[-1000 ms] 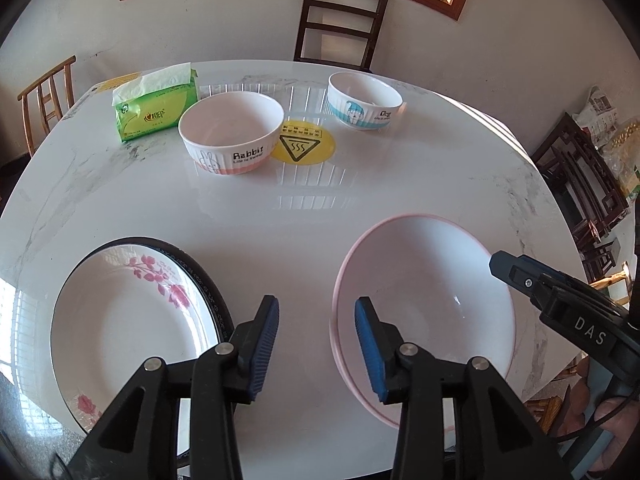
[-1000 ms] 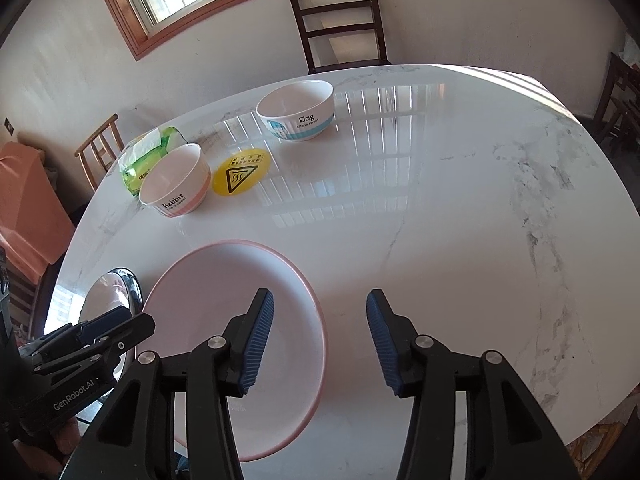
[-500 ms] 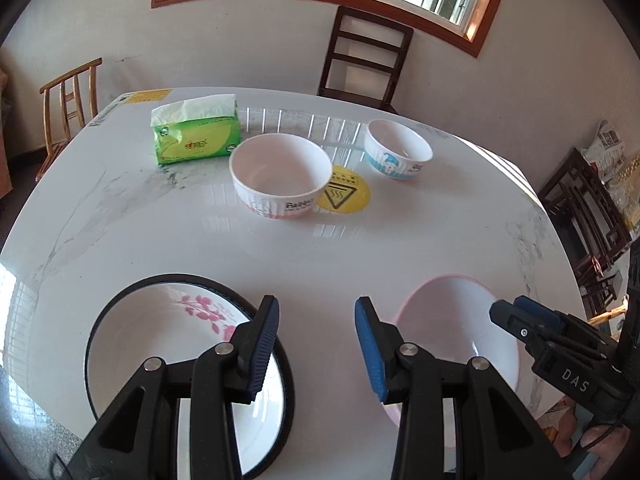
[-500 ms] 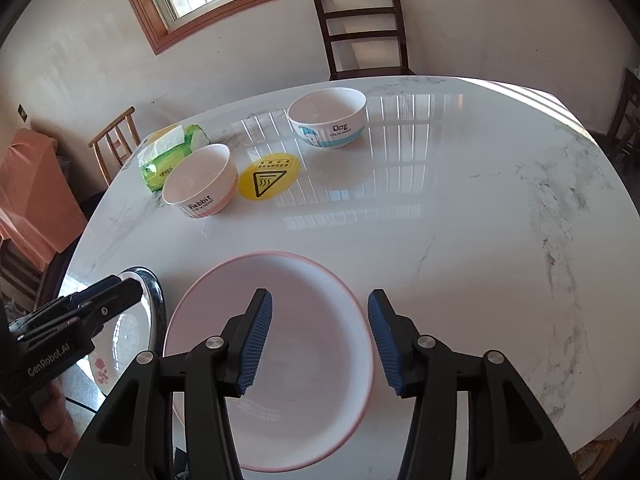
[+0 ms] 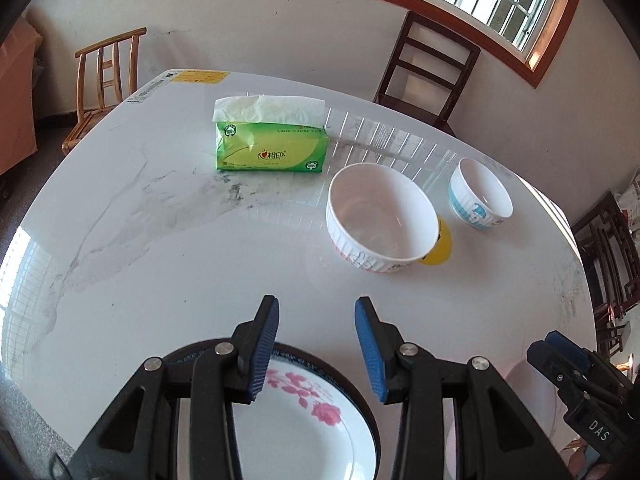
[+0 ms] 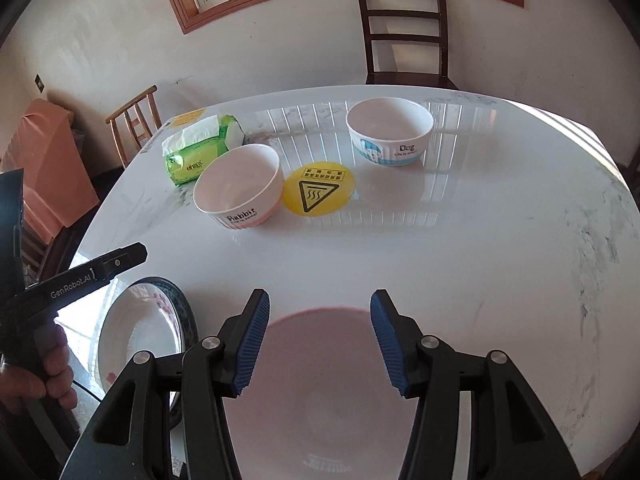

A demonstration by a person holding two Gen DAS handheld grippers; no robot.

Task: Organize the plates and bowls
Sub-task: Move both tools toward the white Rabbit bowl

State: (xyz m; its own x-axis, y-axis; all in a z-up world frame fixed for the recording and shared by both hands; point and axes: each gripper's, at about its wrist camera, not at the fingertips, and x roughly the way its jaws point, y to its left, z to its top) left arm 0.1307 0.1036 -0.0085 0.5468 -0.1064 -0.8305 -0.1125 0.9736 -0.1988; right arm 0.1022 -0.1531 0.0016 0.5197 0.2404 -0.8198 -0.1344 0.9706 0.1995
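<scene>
Hovering over the near edge of a round white marble bench [image 6: 440, 248], two hand-held grippers point down at the dishes. Left gripper [image 5: 316, 340] hangs above a flowered plate [image 5: 312, 436] with a dark rim; its fingers are parted and hold nothing. Right gripper [image 6: 318, 338] hangs above a pink-rimmed plate [image 6: 320, 400] to the right of the flowered one; its fingers have just been opening, with nothing gripped between them.

Farther back sit two bowls, both empty: a pink-banded "Rabbit" bowl [image 6: 237, 192] on the left and a blue-banded "Dog" bowl [image 6: 390, 130] on the right, well apart. Between them lies a yellow warning sticker [image 6: 319, 190]. A green tissue pack [image 6: 200, 148] lies behind the Rabbit bowl.

Stacking looks likely next. To do it well, each gripper should pinch a rim squarely, lift level, and lower one plate onto the other gently. Both plates are empty.
</scene>
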